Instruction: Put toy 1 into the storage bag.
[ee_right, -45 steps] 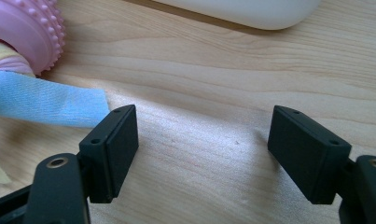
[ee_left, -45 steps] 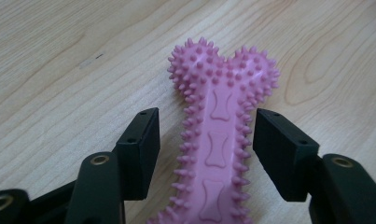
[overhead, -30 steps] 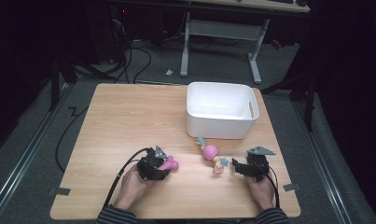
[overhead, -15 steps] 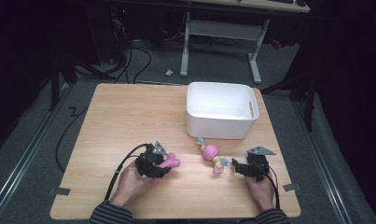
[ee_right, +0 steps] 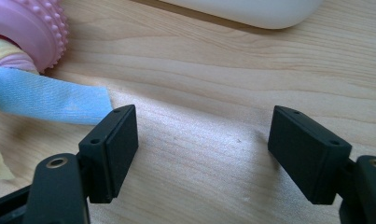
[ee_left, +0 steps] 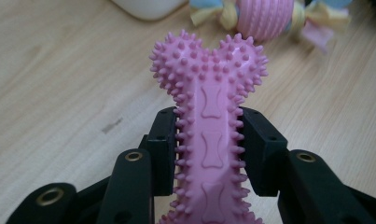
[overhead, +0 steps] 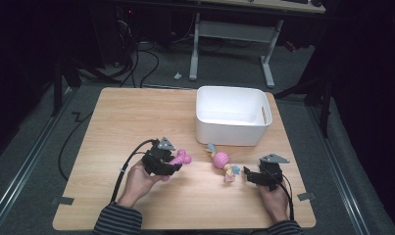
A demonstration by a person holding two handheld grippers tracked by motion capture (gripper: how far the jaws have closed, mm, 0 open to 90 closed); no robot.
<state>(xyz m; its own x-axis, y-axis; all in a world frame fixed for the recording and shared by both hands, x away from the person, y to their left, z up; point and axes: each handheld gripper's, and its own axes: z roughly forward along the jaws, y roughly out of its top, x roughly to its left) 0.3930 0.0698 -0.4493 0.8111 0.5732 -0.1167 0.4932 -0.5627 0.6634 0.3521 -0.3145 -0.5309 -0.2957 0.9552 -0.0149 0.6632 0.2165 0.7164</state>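
the left gripper [overhead: 171, 160] has its jaws pinched on the shaft of a pink spiky bone toy [ee_left: 209, 116], with the knobbly head sticking out past the black pads [ee_left: 166, 149]. it sits near the front edge of the desk [overhead: 136, 117], left of the middle, and looks lifted just clear of the wood. the right gripper [overhead: 249, 175] waits near the front right corner with its jaws spread wide and nothing between them; a blue ribbon of the pink rope-ball toy [overhead: 221, 160] lies just beside its left pad [ee_right: 112, 149]. that second toy rests on the desk between the two grippers, in front of the white bin [overhead: 233, 115], which stands at the back right.

i'd say the pick-up of the bone is done and the carry comes next: raise it higher than the bin's rim, swing it right and back over the opening, then let go. the near wall is the thing to clear.
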